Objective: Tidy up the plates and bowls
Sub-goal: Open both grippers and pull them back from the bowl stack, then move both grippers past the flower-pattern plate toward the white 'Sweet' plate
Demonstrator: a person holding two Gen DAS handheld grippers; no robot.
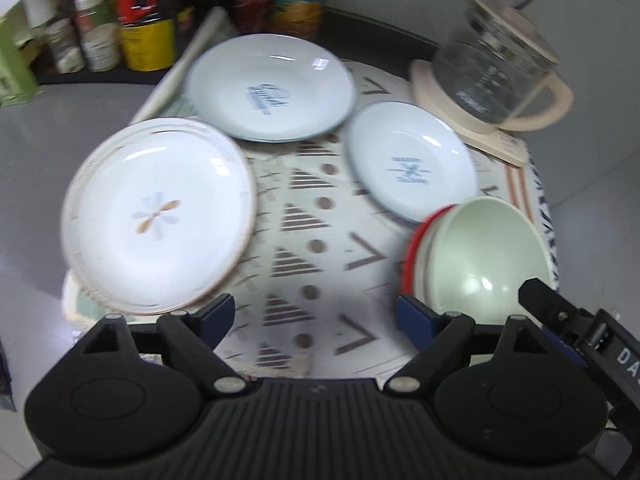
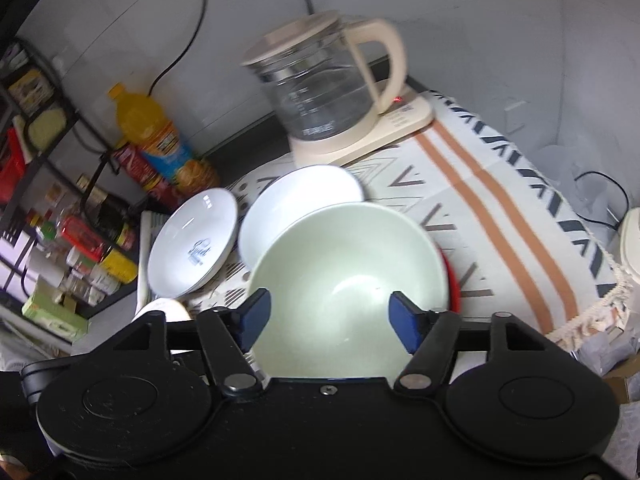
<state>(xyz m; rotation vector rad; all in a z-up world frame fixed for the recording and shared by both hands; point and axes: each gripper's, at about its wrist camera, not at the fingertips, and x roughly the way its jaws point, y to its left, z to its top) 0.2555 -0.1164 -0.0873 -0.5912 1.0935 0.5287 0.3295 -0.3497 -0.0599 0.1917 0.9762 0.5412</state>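
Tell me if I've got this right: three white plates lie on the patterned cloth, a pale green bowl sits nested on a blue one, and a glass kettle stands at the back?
Almost. The pale green bowl is nested over a red bowl, not a blue one; the left wrist view shows its red rim. The three white plates on the patterned cloth and the glass kettle at the back are as you say.

Both views soft, motion blur all over, worst at edges. Heavy fisheye bend, dark corners. Light even, from overhead: small glare spots on flower plate (image 1: 158, 216) and green bowl (image 2: 348, 276). Kettle (image 2: 320, 80) smeared.
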